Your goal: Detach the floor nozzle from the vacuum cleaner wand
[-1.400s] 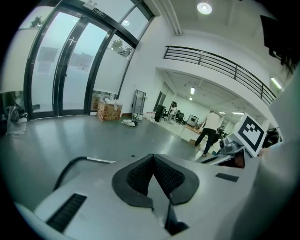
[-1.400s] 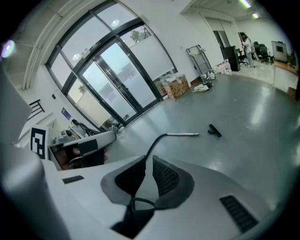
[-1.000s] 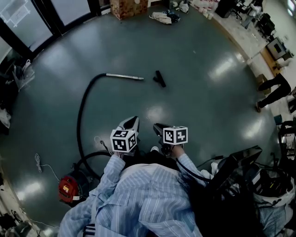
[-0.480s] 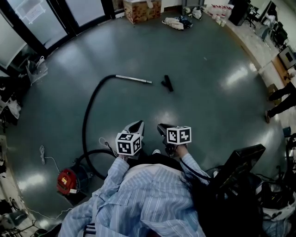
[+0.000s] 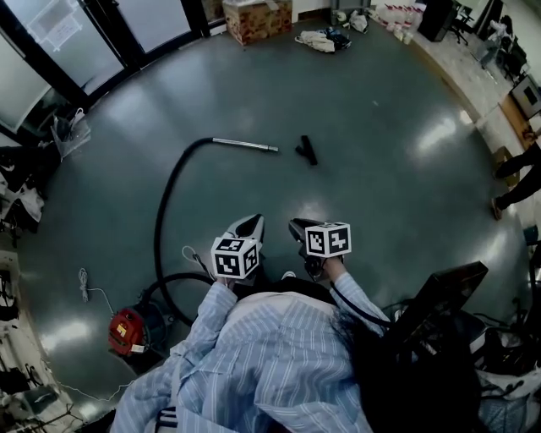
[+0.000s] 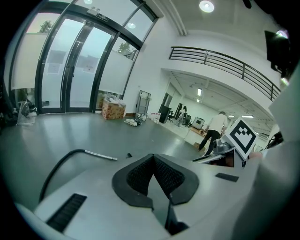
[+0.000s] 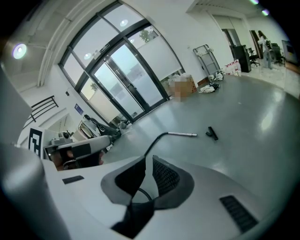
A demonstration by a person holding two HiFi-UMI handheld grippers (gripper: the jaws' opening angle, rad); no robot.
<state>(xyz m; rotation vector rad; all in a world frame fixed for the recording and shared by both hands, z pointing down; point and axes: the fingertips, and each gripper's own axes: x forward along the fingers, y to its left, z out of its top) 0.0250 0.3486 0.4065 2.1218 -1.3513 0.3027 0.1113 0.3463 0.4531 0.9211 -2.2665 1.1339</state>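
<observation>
Loads of room here. The wand (image 5: 245, 145) lies out in the middle of the dark floor (image 5: 380, 194), and the nozzle (image 5: 308, 150) sits just beyond its metal tip with a small gap between them, so they're not touching. There's bare floor all round both. The black hose (image 5: 161, 220) curves from the wand's other end back toward the near-left edge of the floor and ends at the red vacuum (image 5: 127, 328), with a thin white cord (image 5: 84, 283) lying beside it.

Around the edges there are glass doors (image 5: 139, 15) along the far-left side and a cardboard box (image 5: 258, 17) against the far edge. Desks and clutter line the right edge, where a person (image 5: 516, 165) is walking. More clutter is piled along the left edge.

Both grippers are up in front of the person's chest, well short of the wand and nozzle. The left gripper (image 6: 153, 154) has its jaws pressed together with nothing in them. The right gripper (image 7: 149, 157) has just a narrow slit between its pads, also empty.

For writing, the left cube (image 5: 235, 257) and right cube (image 5: 328, 239) only carry black-and-white square patterns. The print on the box and the label on the vacuum are too small to read.
</observation>
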